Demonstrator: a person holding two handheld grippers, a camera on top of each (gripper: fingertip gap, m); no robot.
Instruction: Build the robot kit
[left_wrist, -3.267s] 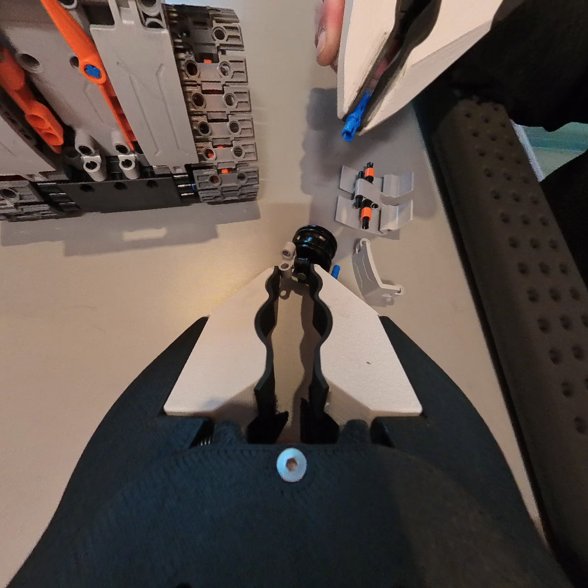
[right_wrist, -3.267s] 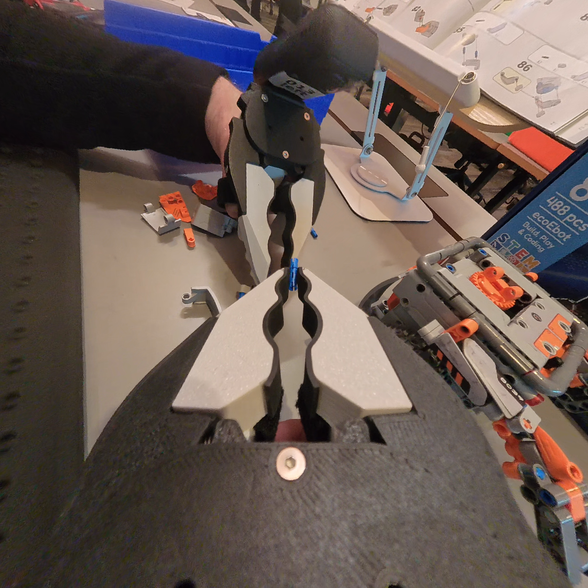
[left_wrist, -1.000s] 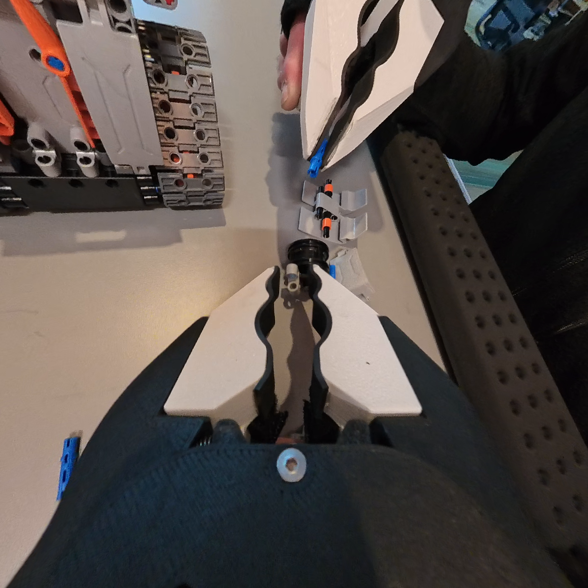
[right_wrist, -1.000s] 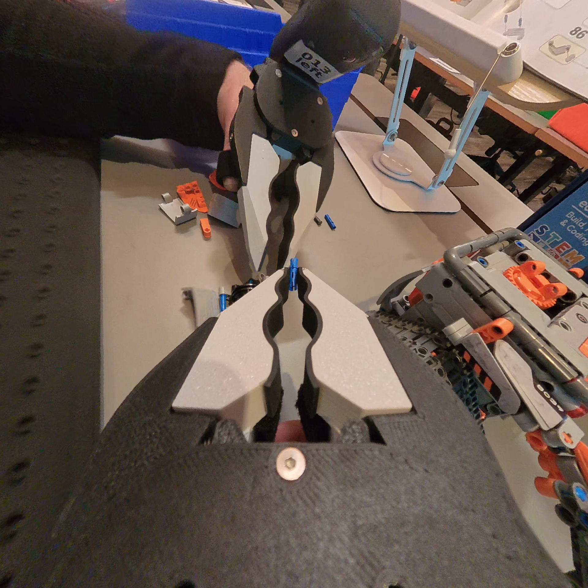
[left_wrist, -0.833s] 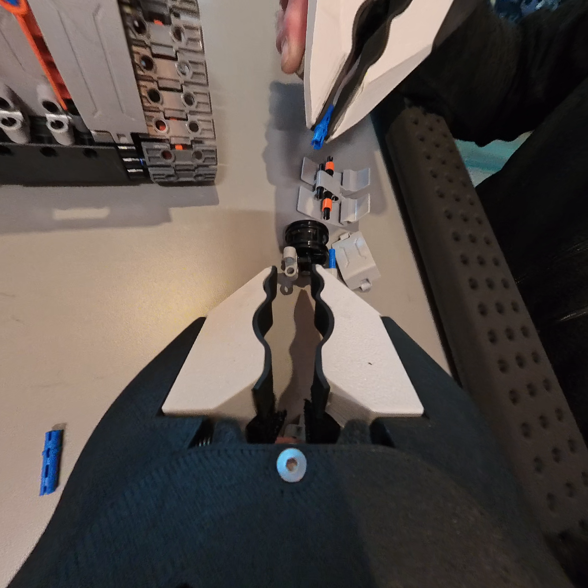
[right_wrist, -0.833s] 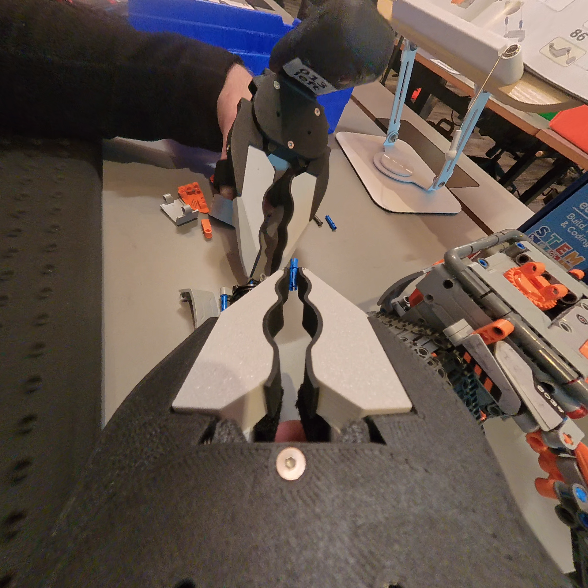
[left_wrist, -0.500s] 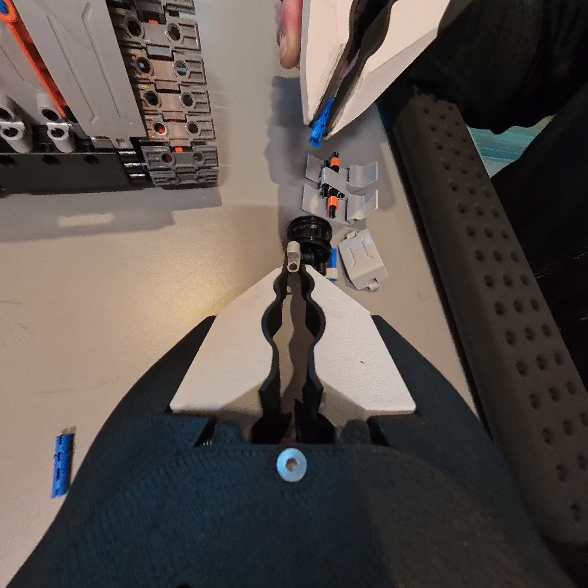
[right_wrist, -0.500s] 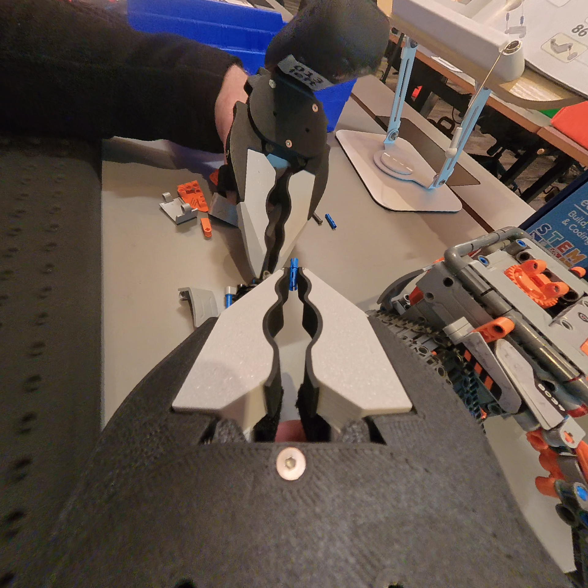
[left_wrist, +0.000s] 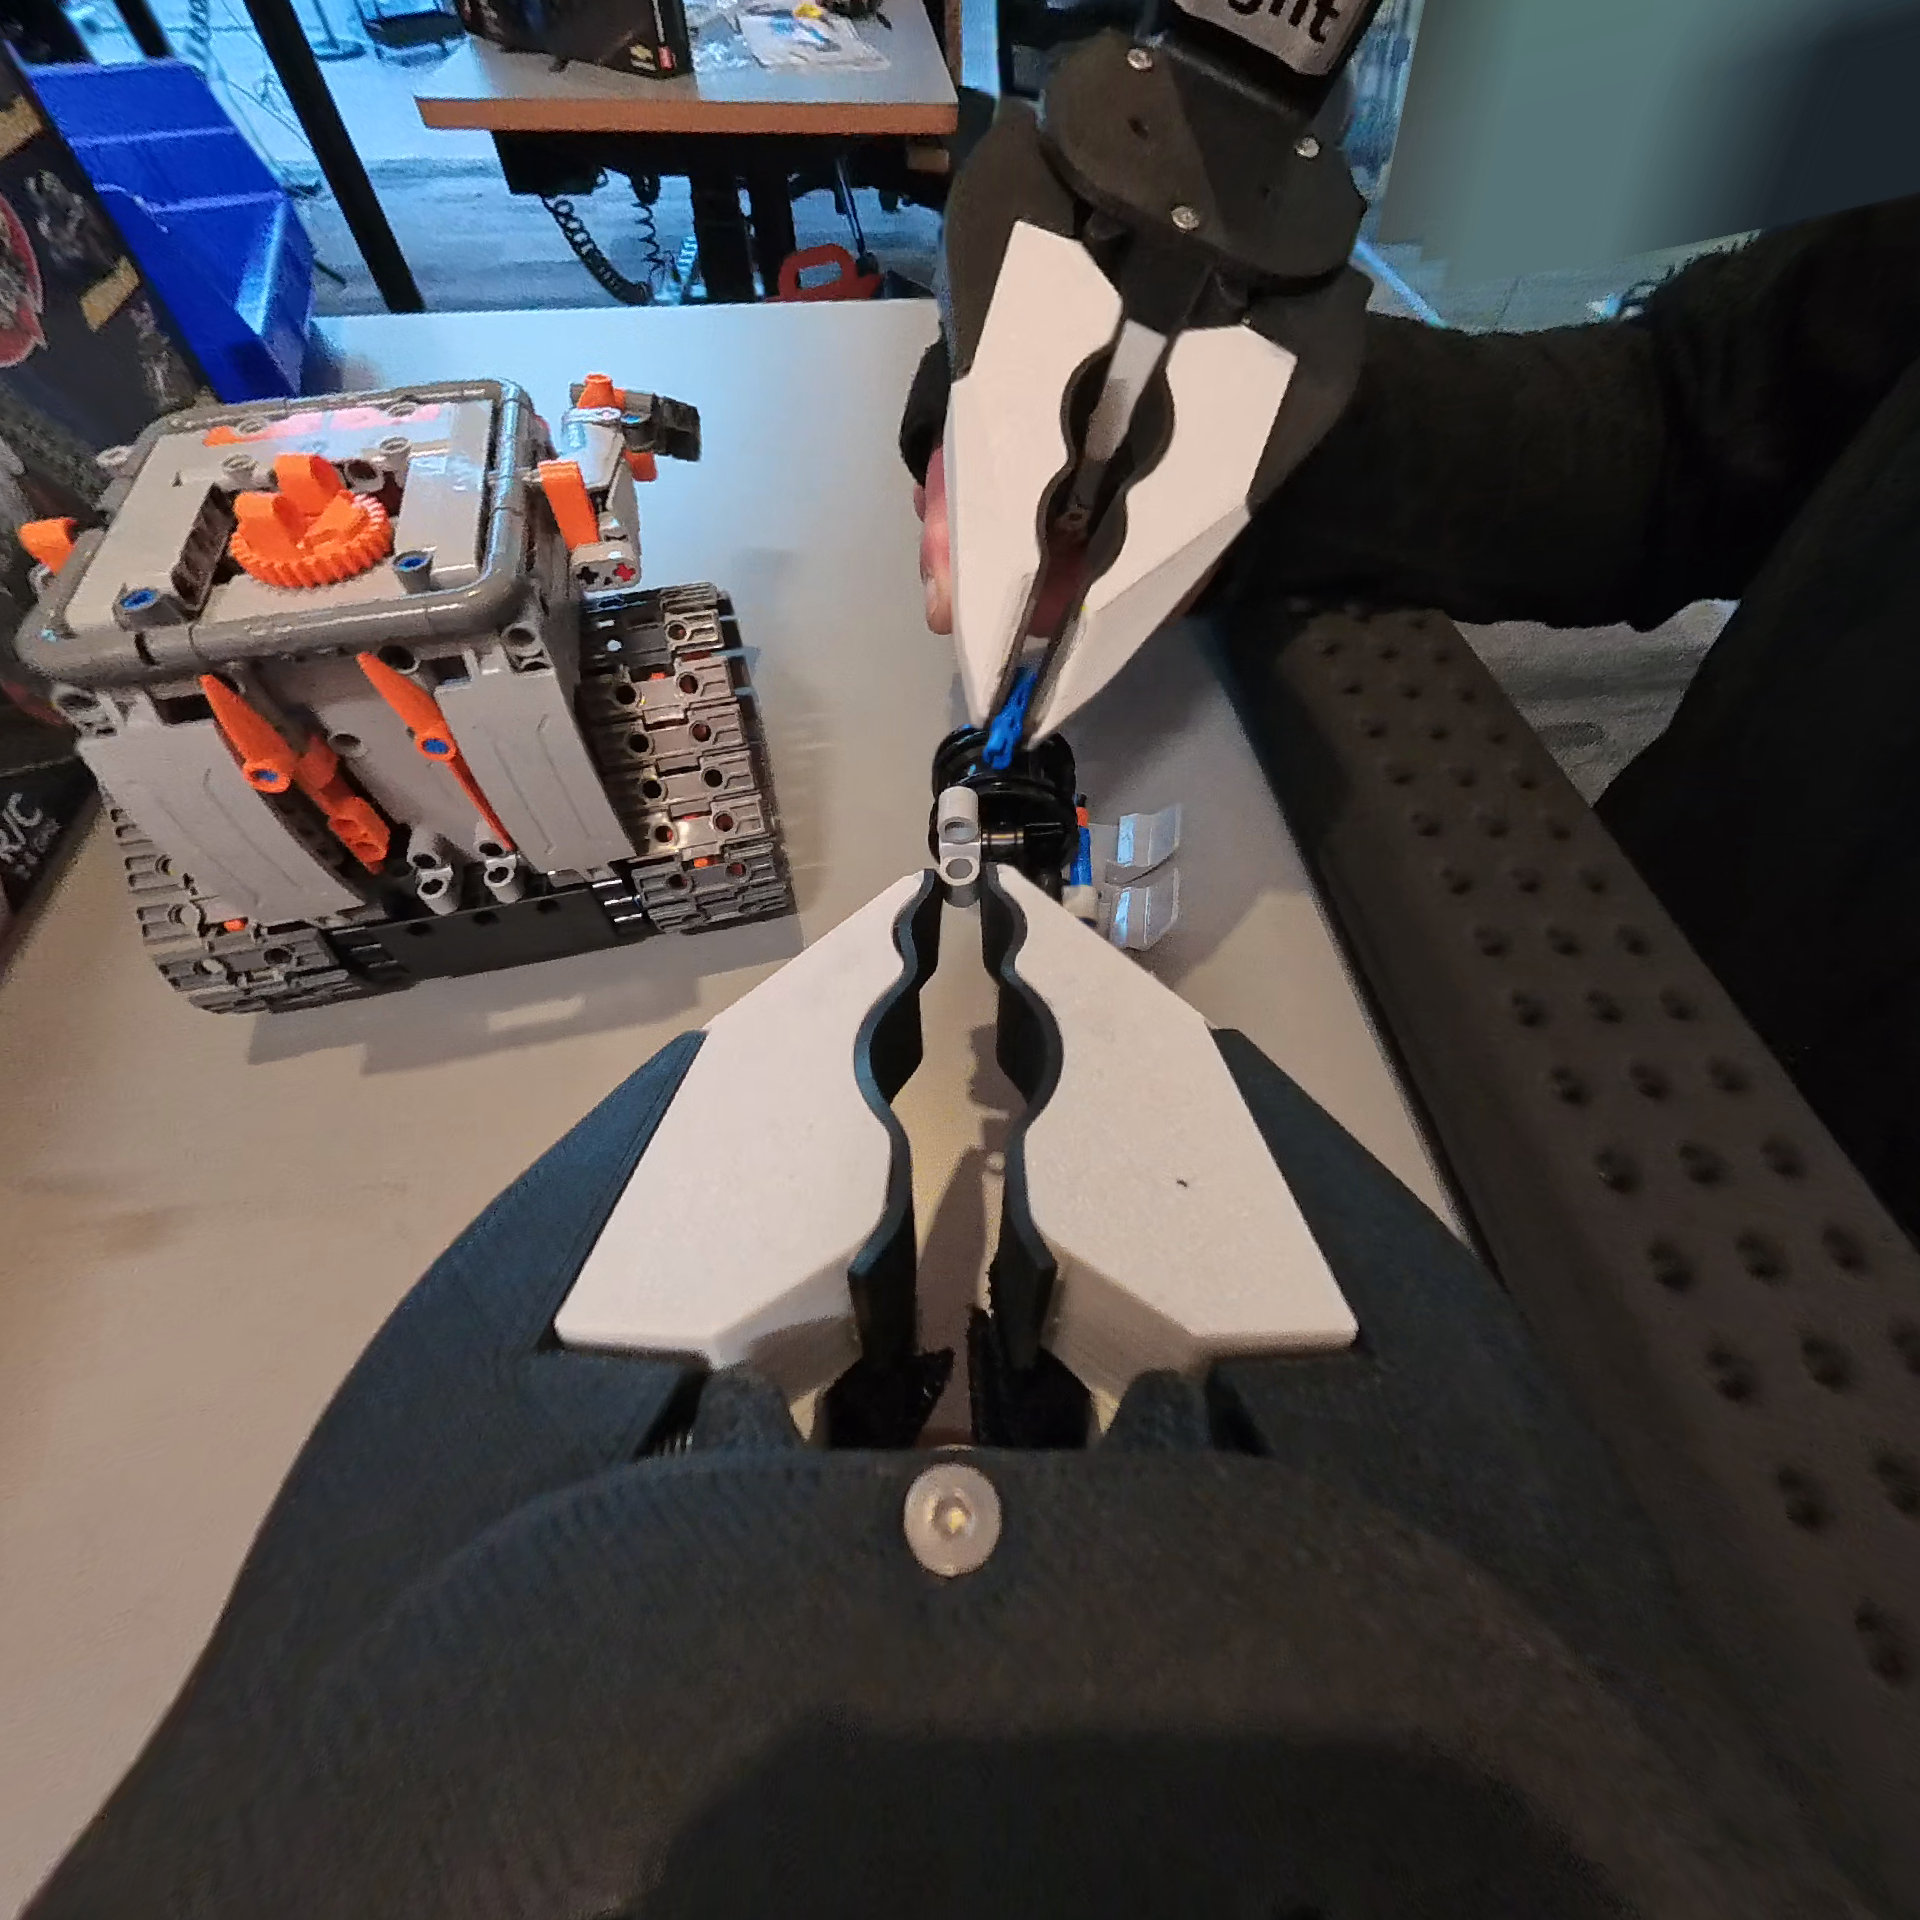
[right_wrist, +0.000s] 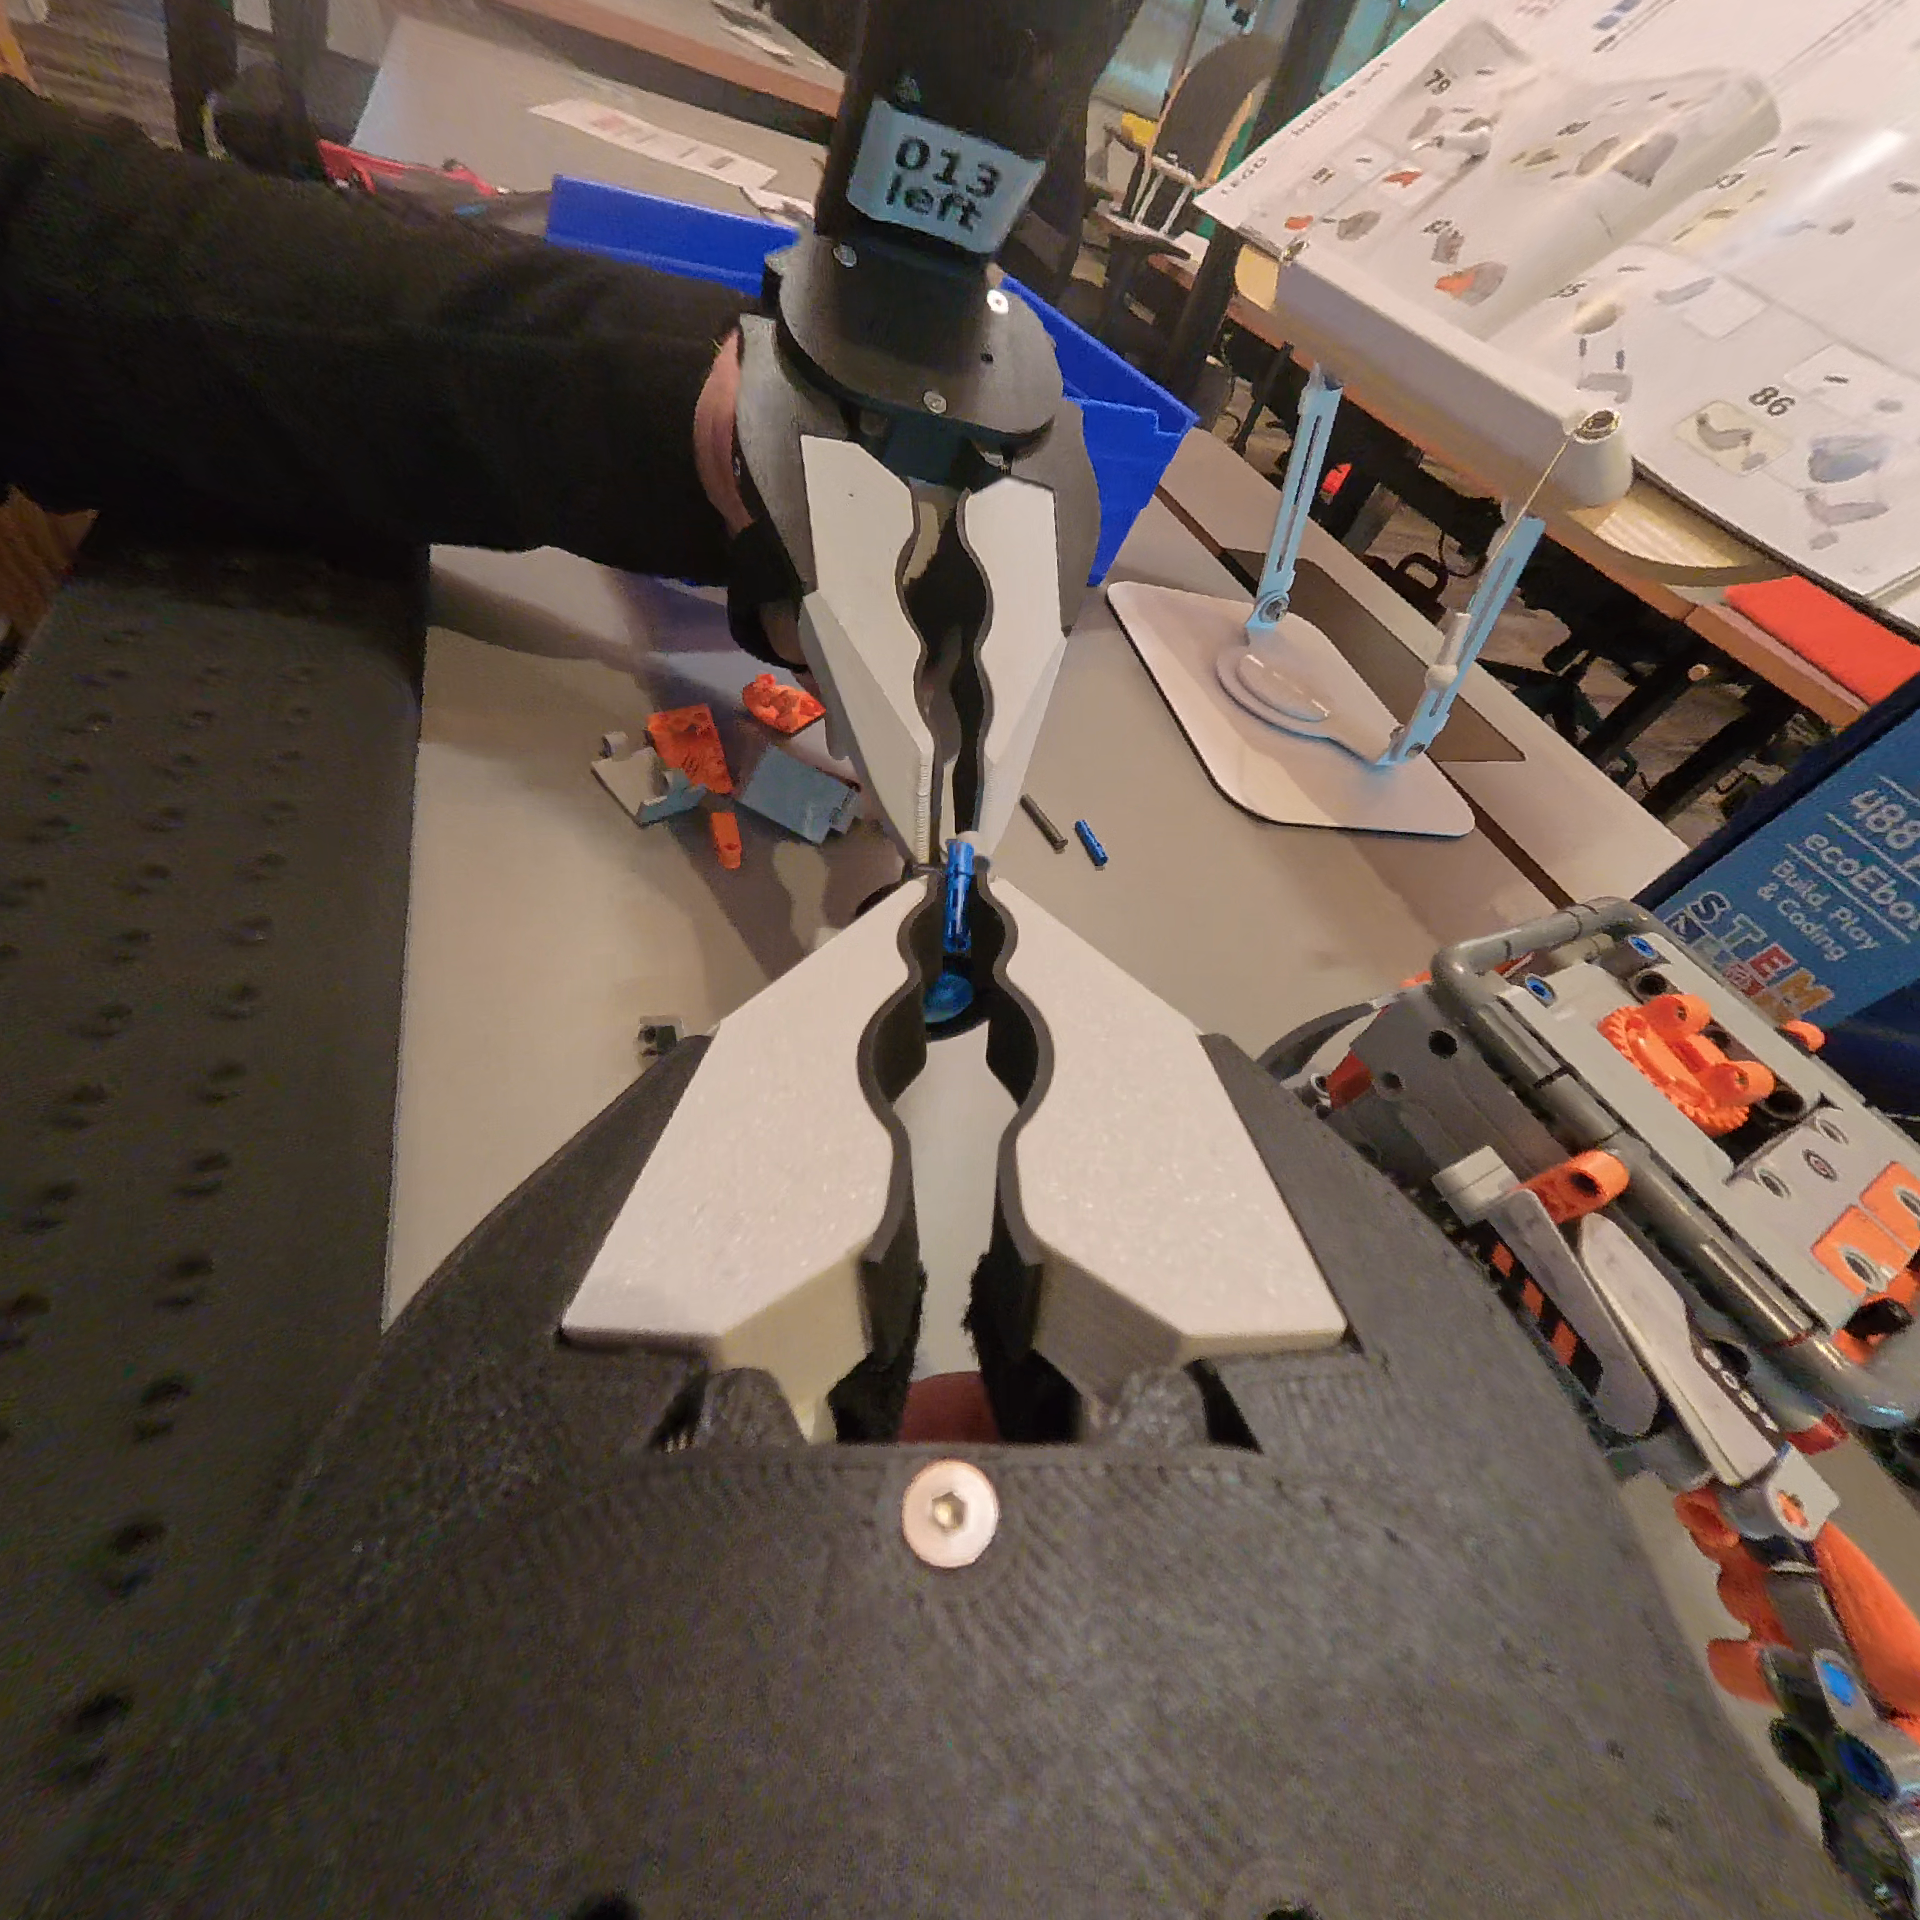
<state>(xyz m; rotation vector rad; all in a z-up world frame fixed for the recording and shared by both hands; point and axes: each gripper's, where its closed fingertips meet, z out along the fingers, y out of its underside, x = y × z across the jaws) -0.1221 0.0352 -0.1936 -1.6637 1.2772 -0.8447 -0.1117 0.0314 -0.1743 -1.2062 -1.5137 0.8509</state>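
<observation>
Left wrist view: the left gripper is pinched narrow on a small grey connector that carries a black wheel hub just beyond its tips, lifted off the table. Straight ahead and above, the right gripper comes in nose to nose, clamping a blue pin whose end touches the hub. To the right of the tips lie pale grey panel pieces; farther right runs a dark perforated mat. Well to the left stands a grey and orange tracked model

Right wrist view: the right gripper is closed on the blue pin, with the hub's blue centre showing between its fingers. Opposite, the left gripper points down at it, tips nearly meeting. Beyond lie orange and grey loose parts to the left and a loose blue pin to the right. Farther right stand a white book stand and the tracked model, near the tool's right side
</observation>
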